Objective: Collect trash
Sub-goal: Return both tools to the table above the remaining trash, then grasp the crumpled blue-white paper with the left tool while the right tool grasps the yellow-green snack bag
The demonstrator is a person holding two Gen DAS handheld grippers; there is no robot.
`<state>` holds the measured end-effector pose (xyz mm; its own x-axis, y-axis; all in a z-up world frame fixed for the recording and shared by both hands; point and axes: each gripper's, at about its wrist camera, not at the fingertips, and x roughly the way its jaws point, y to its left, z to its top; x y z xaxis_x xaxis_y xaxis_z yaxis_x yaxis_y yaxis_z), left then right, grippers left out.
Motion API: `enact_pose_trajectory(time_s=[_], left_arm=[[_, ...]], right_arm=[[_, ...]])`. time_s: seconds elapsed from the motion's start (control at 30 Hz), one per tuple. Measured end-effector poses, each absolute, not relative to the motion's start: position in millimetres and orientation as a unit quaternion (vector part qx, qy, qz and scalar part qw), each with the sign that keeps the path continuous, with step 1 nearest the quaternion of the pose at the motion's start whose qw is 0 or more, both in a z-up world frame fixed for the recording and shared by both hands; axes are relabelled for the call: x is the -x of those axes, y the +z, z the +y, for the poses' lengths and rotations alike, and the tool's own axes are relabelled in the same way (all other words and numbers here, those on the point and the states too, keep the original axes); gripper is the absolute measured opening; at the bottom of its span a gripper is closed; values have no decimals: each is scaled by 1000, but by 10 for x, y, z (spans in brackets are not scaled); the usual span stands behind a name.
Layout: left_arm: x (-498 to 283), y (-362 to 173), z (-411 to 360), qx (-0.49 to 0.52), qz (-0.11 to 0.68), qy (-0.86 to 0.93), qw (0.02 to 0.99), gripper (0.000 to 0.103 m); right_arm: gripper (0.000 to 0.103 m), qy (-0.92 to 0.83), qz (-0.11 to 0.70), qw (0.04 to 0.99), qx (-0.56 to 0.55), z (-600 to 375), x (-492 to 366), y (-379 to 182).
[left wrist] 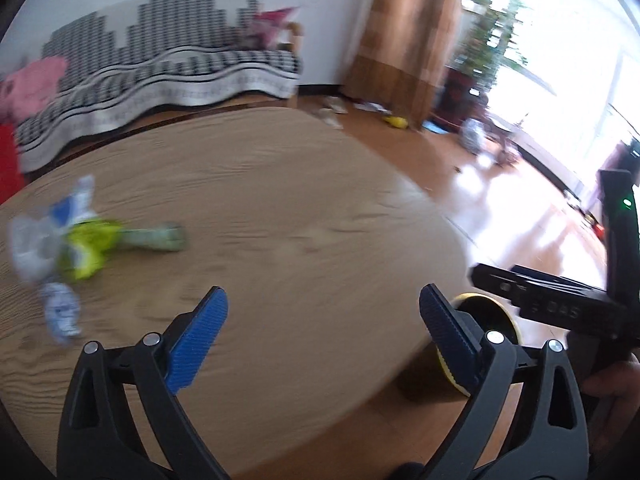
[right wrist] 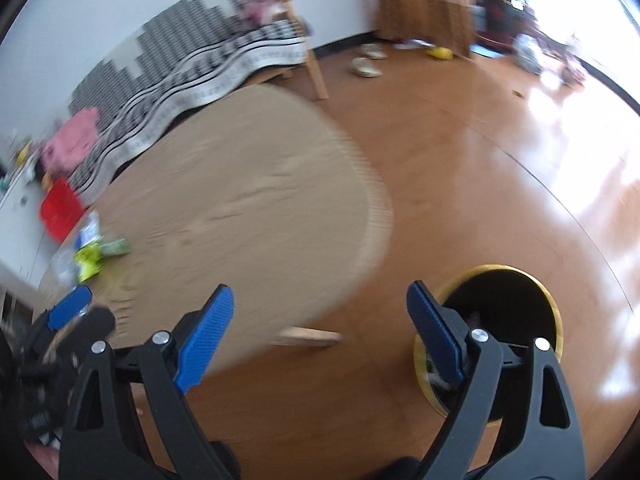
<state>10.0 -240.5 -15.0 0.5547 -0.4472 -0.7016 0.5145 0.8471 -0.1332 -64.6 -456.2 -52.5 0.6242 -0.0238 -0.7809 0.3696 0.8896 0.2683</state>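
Over the round wooden tabletop (left wrist: 280, 200) both tools hang with nothing between their blue pads. The left tool (left wrist: 324, 336) stands wide open above the near edge, and the right tool (right wrist: 320, 336) is likewise spread apart and empty, out past the edge above the floor. On the tabletop's left side lies the trash (left wrist: 68, 248): crumpled wrappers in white, blue and lime green, with a pale green piece (left wrist: 160, 236) just beside them; the blur hides finer detail. The right wrist view shows the same heap (right wrist: 92, 248) far to the left. On the wooden floor (right wrist: 480, 160) near the tabletop sits a black bin with a yellow rim (right wrist: 500, 312), partly hidden behind the right tool's far finger. A sofa with a black-and-white cover (left wrist: 160, 68) stands behind.
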Motion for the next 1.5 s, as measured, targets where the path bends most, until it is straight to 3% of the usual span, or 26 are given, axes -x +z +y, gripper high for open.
enact_pose_trajectory(time_s=[0.33,0.7,0.8,0.87,1.03,1.3,1.4,1.5], left_arm=[[-730,-290,-786,-22,408,-111,906,94],[-1092,-632,-586,-22,440,-90,893,93],[-1143,-674,-587,-20,444,-106,889,71],[-1137,-660,-592,-16,449,-124,885,25],[-1020,-543,-483,-9,443,-137,886,25],[-899,-396,-58,14,441,-118,890,25],[-913,-379,82,29,444,-107,889,25],[-929,-328,138,37,441,-103,891,25]], right_arm=[[85,-16,436,884,-169,-3309,-328,-523],[85,41,447,877,-169,-2647,-852,-648],[85,58,448,875,-173,-2514,-977,-685],[85,75,446,873,-181,-2425,-1054,-691],[85,117,446,869,-179,-2130,-1195,-676],[69,120,457,864,-177,-1789,-1471,-829],[44,128,461,856,-195,-1740,-1524,-903],[35,126,449,867,-177,-1680,-1457,-823]])
